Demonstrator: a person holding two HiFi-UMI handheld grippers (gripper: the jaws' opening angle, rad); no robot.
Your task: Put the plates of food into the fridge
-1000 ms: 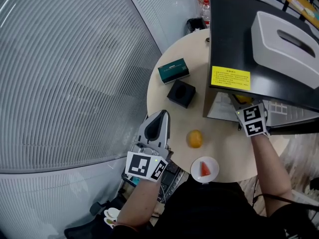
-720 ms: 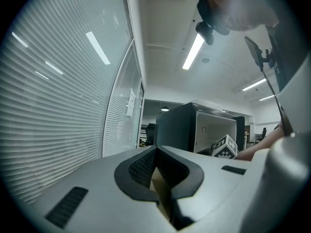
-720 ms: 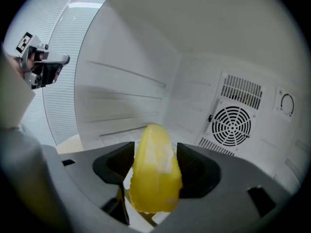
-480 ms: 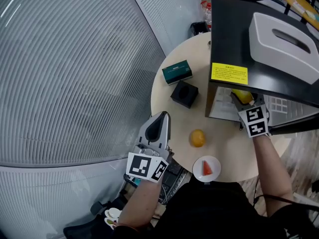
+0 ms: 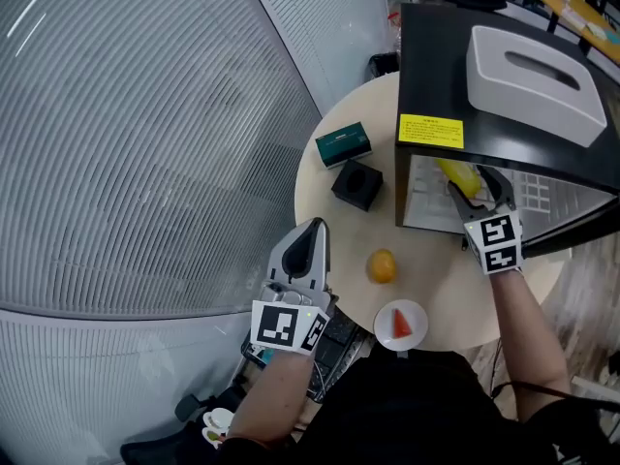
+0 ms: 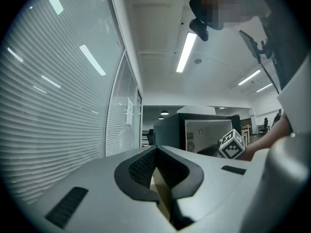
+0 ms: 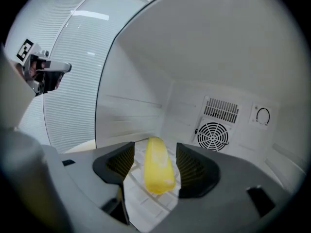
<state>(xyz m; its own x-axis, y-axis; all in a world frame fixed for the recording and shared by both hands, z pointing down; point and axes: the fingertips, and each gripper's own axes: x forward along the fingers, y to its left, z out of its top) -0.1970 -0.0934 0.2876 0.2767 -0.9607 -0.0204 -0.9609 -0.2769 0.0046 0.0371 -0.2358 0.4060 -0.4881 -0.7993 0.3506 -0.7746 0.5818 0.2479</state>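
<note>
The plate (image 5: 418,319) carrying a watermelon wedge (image 5: 398,328) sits at the lower centre of the head view, on the near edge of the round worktop (image 5: 329,206), outside the fridge (image 5: 441,76). An orange (image 5: 382,266) lies loose just above it.

The right gripper (image 5: 475,187) reaches into the open fridge at centre right. Its jaws are spread on either side of a long yellow piece of food (image 7: 156,171), possibly a corn cob, which lies on the white wire shelf (image 7: 146,205) with its long axis running along the jaws. They do not seem to press on it, and no plate shows beneath it. The left gripper (image 5: 312,231) rests at the lower left with its jaws pressed together on nothing, pointing up the frame.

The plate lies below and left of the right gripper and right of the left one, between the two forearms. The left gripper looks slightly nearer, but it points past the plate. The fridge opening lies up and to the right of the plate, so I judge the right gripper better placed to carry it in.
</note>
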